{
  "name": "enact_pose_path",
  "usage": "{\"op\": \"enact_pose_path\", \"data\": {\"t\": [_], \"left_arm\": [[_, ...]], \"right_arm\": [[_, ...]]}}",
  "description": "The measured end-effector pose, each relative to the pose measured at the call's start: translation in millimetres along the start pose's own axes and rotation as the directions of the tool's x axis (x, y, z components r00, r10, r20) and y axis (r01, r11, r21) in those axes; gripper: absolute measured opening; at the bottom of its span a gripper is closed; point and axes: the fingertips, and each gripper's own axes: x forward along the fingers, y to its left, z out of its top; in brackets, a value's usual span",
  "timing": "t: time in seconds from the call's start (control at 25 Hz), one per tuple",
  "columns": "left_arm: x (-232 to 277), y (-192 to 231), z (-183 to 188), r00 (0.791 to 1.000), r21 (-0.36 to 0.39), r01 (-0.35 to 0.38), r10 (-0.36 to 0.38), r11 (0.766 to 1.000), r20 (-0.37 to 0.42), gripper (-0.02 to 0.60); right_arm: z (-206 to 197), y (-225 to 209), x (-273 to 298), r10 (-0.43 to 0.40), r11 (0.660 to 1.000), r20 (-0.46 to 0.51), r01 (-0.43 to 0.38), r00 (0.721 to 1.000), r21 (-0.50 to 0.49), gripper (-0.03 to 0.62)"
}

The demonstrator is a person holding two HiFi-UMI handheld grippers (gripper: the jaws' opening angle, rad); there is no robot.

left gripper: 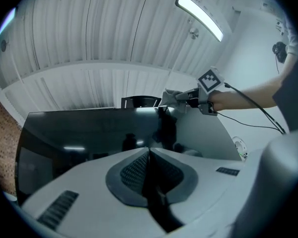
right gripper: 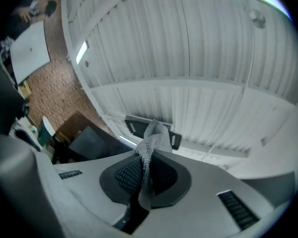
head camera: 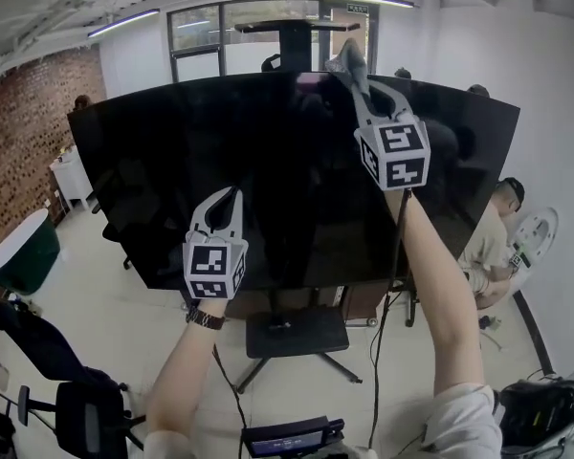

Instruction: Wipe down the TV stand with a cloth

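A big black TV stands on a black stand with a flat base and splayed legs. My right gripper is raised to the TV's top edge, shut on a grey cloth that sticks out past its tips. In the right gripper view the cloth hangs pinched between the pads of my right gripper. My left gripper hovers before the screen's lower left, shut and empty. In the left gripper view, the left gripper points at the TV, with the cloth at the top edge.
A person sits behind the TV's right side. A black chair stands at lower left, a green round table at far left. A dark device lies at the bottom, a bag at lower right.
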Motion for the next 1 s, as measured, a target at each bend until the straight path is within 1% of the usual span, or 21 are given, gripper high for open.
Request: {"op": "enact_pose_path", "data": {"t": [0.08,0.16,0.28,0.4,0.56,0.64,0.72,0.76,0.84,0.92,1.0], "left_arm": [[-15,-13,-31,1.0,-0.01,0.012,-0.012,1.0,-0.023,0.032],[-32,-24,-74,0.998,-0.028,0.016,-0.018,0.999,-0.06,0.032],[-66,-43,-155,0.993,-0.043,0.018,-0.023,0.999,-0.117,0.032],[-101,-58,-251,0.986,-0.076,0.023,-0.035,0.997,-0.16,0.032],[-135,-84,-397,0.976,-0.122,0.039,-0.064,0.992,-0.207,0.032],[-151,-97,-465,0.974,-0.126,0.042,-0.068,0.991,-0.216,0.032],[-172,-110,-527,0.971,-0.125,0.053,-0.081,0.991,-0.224,0.032],[-184,-118,-554,0.97,-0.126,0.063,-0.09,0.99,-0.226,0.032],[-200,-130,-601,0.972,-0.131,0.071,-0.098,0.989,-0.215,0.032],[-210,-134,-639,0.975,-0.129,0.063,-0.089,0.99,-0.201,0.032],[-218,-134,-676,0.976,-0.105,0.053,-0.073,0.993,-0.203,0.032]], "right_arm": [[-38,57,-38,0.071,0.991,0.008,-0.071,0.997,0.116,0.025],[-91,113,-72,0.11,0.974,-0.014,-0.105,0.994,0.202,0.025],[-174,197,-118,0.163,0.954,-0.063,-0.141,0.985,0.263,0.025],[-250,280,-155,0.213,0.935,-0.089,-0.176,0.973,0.307,0.025],[-362,383,-196,0.256,0.92,-0.105,-0.21,0.961,0.33,0.025],[-416,427,-215,0.25,0.924,-0.095,-0.208,0.964,0.322,0.025],[-466,474,-231,0.252,0.93,-0.075,-0.22,0.965,0.294,0.025],[-492,496,-237,0.263,0.93,-0.074,-0.232,0.962,0.287,0.025],[-550,527,-237,0.276,0.922,-0.098,-0.234,0.956,0.309,0.025],[-607,543,-222,0.268,0.925,-0.146,-0.212,0.952,0.316,0.025],[-650,554,-204,0.265,0.938,-0.184,-0.209,0.947,0.277,0.025]]}}
